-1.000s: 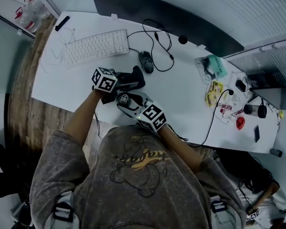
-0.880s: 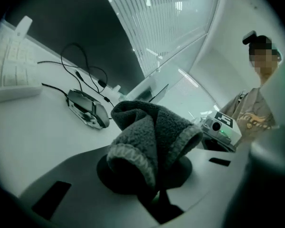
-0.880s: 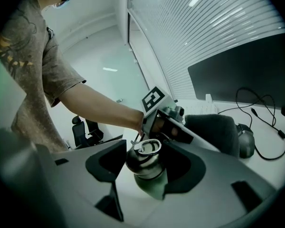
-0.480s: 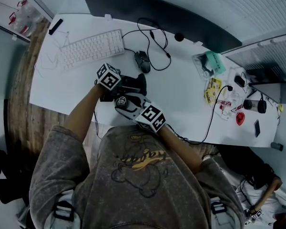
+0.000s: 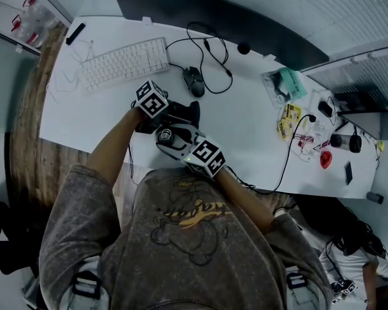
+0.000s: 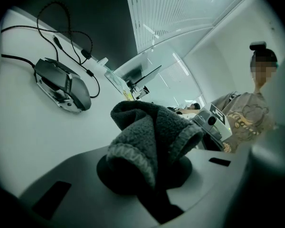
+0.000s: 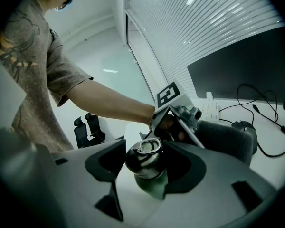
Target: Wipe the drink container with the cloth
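Seen from the head view, two grippers meet at the near edge of the desk (image 5: 246, 131), each bearing one marker cube. The left gripper (image 5: 165, 108) carries one dark cloth (image 5: 184, 113), and the right gripper (image 5: 176, 144) carries one drink container (image 5: 167, 135) just beside it. Behind them are one keyboard (image 5: 123, 62), one mouse (image 5: 194, 82) and one monitor (image 5: 213, 18). The print on the packets (image 5: 289, 123) is too small to read. Only the left gripper view shows the fleecy cloth (image 6: 152, 137) bunched and pinched between that gripper's jaws. Only the right gripper view shows its jaws clamped round the container (image 7: 145, 158) below its ring-topped lid.
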A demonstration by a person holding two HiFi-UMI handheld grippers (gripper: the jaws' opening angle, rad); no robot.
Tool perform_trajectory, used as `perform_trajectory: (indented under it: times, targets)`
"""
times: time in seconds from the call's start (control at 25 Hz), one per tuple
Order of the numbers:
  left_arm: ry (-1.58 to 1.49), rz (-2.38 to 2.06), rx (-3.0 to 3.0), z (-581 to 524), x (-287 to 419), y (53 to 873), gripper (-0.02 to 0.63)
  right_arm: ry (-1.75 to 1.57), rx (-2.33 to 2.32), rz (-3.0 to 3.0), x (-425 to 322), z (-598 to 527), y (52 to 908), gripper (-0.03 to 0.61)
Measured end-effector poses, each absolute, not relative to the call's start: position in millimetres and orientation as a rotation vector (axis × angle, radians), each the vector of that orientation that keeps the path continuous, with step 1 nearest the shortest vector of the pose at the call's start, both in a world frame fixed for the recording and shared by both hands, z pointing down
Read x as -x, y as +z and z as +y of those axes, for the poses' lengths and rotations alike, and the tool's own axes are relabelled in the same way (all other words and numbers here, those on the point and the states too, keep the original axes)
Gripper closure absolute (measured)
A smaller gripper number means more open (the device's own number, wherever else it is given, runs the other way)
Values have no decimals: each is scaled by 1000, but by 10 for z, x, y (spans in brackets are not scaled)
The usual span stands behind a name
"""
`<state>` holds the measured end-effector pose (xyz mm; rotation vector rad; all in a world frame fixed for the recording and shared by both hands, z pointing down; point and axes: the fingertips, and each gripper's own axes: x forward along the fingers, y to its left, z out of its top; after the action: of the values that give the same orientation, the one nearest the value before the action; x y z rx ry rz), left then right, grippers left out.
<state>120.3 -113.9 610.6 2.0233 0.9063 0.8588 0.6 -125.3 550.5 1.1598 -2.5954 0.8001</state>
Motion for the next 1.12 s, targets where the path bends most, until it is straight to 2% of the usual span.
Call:
perform_trajectory:
  times: [0.36, 1.12]
  targets:
    - [927, 851, -2081, -1202, -1078, 6170, 551, 848, -1172, -2606, -29, -1246, 5527, 327]
    - [715, 443, -2170, -1578, -696, 6126, 551, 855, -1192, -2604, -23, -1253, 5532, 324]
